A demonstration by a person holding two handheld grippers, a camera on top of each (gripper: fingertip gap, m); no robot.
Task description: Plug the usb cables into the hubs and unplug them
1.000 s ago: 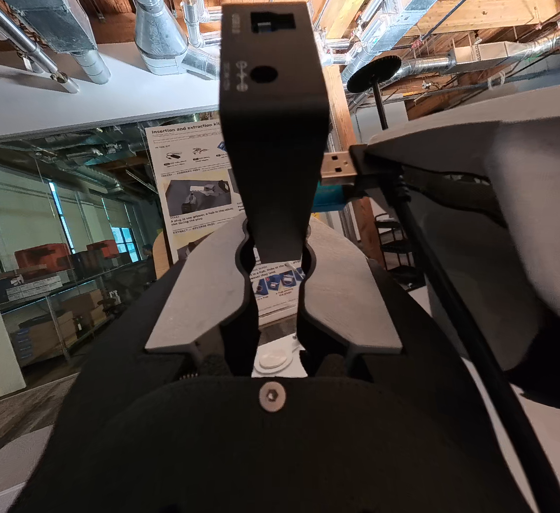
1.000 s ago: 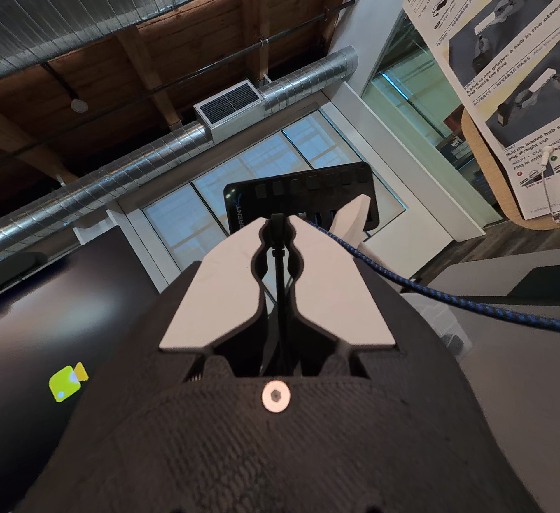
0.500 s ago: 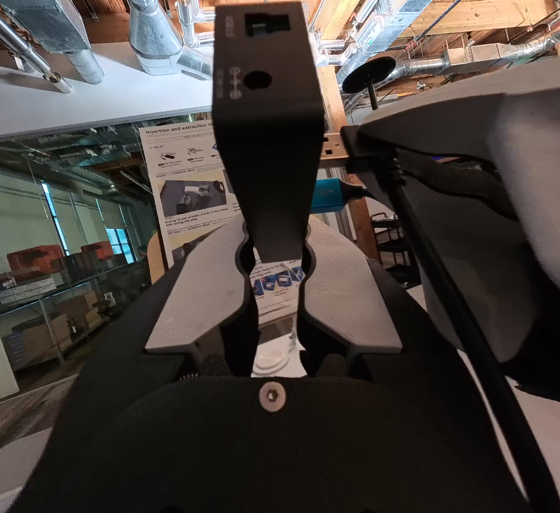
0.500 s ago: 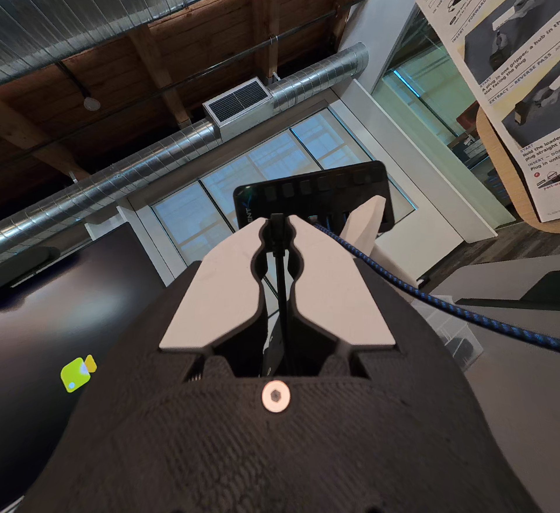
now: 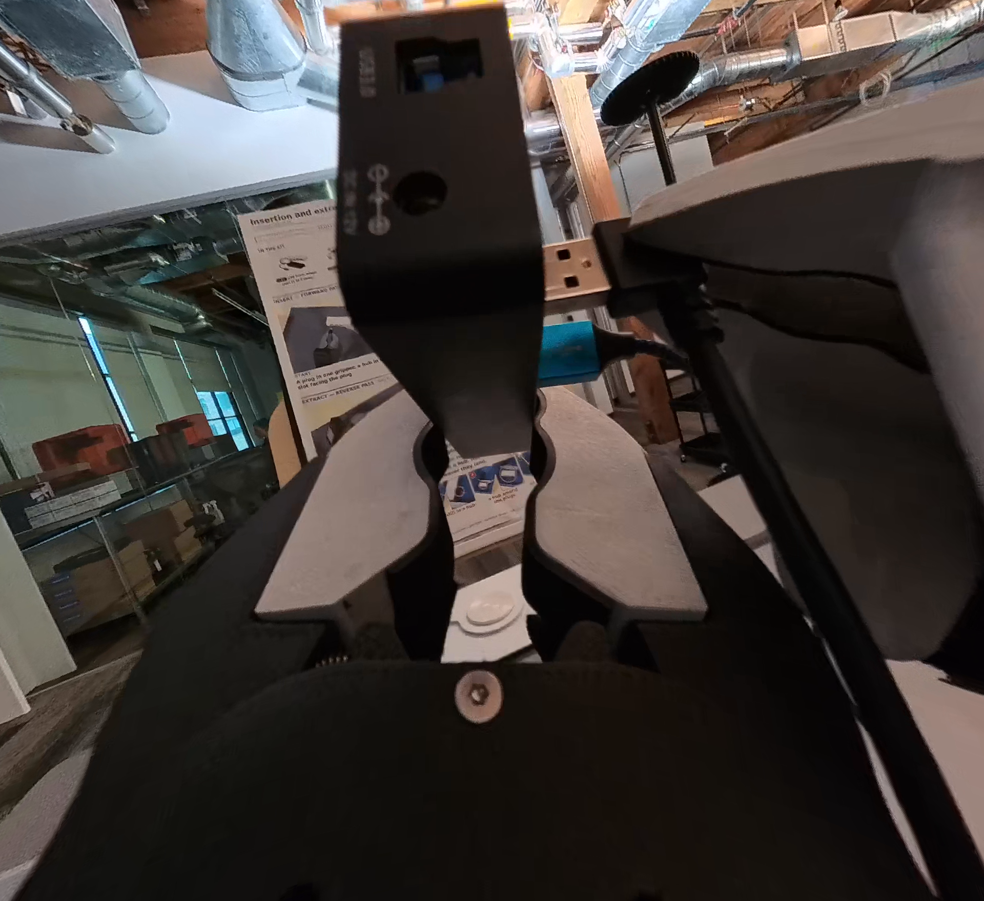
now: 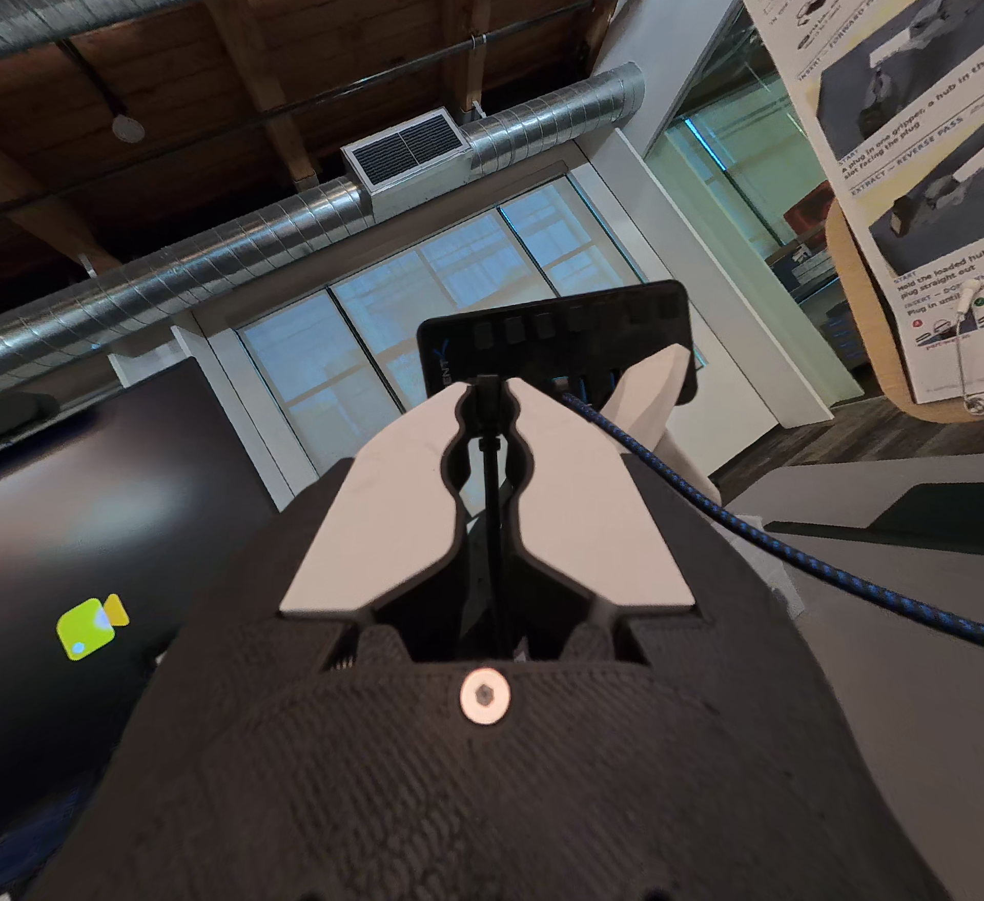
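The left gripper [image 5: 482, 428] is clenched on the lower end of a black USB hub [image 5: 436, 183], held upright against the ceiling, while the right gripper [image 6: 487, 385] pinches the black moulded body of a USB-A plug [image 5: 572, 271] whose black cable [image 6: 492, 529] runs back between its fingers. The plug's metal shell shows just right of the hub's side edge, its tip hidden behind the hub — how deep it sits, I cannot tell. A blue plug [image 5: 567, 351] with a braided blue-black cable [image 6: 745, 518] sits seated just below; judging by this, the step is insertion or extraction at the side port, and the next move calls for travel straight along the port axis with the hub held steady.
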